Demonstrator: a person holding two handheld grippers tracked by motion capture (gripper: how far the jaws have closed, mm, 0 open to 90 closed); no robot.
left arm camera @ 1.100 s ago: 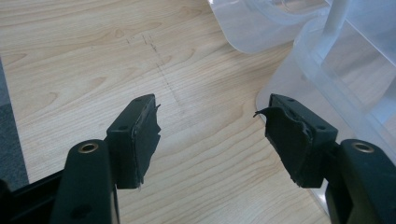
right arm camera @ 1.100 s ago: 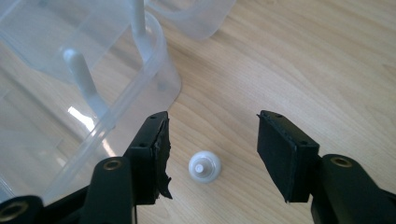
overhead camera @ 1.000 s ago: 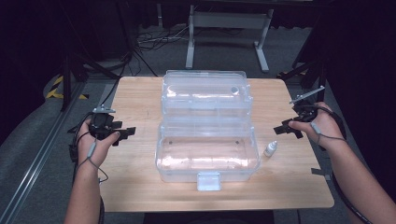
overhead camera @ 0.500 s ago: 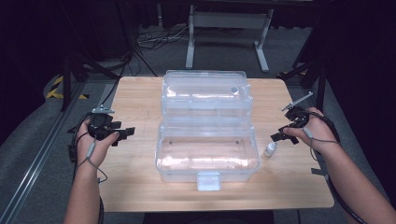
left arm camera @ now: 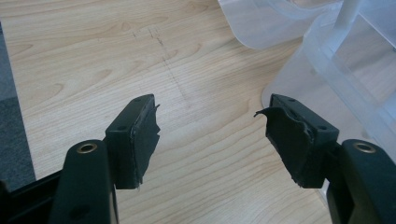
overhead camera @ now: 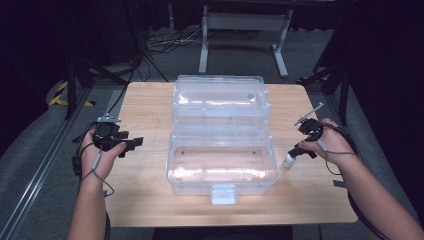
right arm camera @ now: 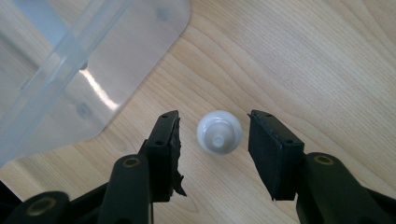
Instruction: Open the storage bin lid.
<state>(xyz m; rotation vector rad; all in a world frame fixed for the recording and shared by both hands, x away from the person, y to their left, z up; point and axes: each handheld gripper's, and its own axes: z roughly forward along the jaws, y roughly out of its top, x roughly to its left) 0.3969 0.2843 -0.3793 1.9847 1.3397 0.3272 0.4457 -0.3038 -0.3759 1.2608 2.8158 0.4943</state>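
Right tongs (right arm camera: 214, 154) lower, around one bottle (right arm camera: 219, 132)

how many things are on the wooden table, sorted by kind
clear plastic hinged storage box, lid open: 1
small white plastic bottle, standing upright between the open jaws of the right gripper: 1
total: 2
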